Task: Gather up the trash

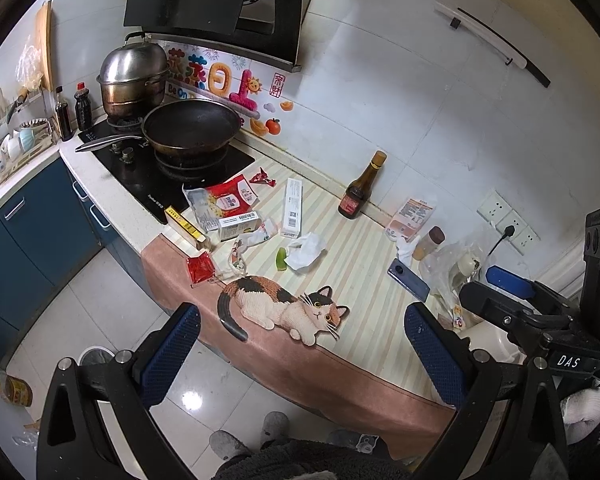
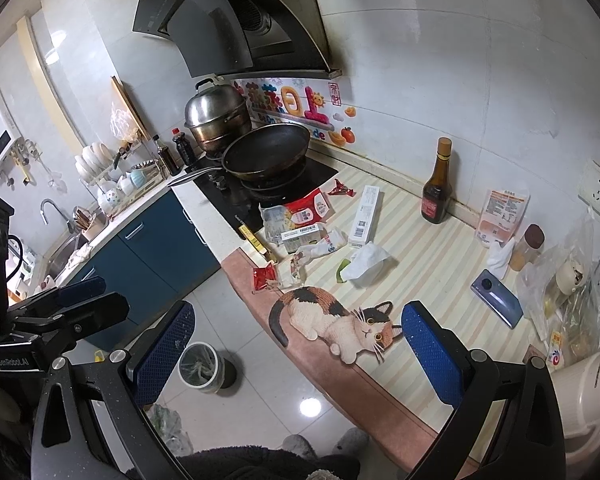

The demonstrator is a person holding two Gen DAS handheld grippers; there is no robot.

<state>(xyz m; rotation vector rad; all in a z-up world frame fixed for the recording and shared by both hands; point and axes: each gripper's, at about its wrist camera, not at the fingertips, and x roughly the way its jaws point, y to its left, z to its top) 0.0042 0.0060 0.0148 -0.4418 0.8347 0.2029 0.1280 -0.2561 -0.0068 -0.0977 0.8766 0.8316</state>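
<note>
Looking over the counter (image 1: 364,240), we find the trash scattered on the striped mat (image 1: 352,264) between the stove (image 1: 168,176) and the printed cat (image 1: 284,308), all of it well ahead of both tongs. Largest is the red and white bag (image 1: 224,204), flat, limp and slick, so we judge a pinch on a raised corner holds best. The long white box (image 1: 291,208) and the yellow box (image 1: 186,226) at the counter's edge look stiff and light; we would take each across its narrow sides. The crumpled white tissue (image 1: 306,250) is soft and squashes easily, so any grip on its bulk should do. The small red wrapper (image 1: 200,267) and red candy wrapper (image 1: 262,178) lie flat and thin, the hardest to lift. The left tongs (image 1: 300,356) and the right tongs (image 2: 298,352) both stand wide apart with nothing between them. On the floor, the trash bin (image 2: 202,368) stands upright with what seems to be scraps inside; we cannot tell what they are. The pan (image 2: 266,154) looks empty, and the steel pot (image 2: 216,114) is lidded, its contents hidden.
</note>
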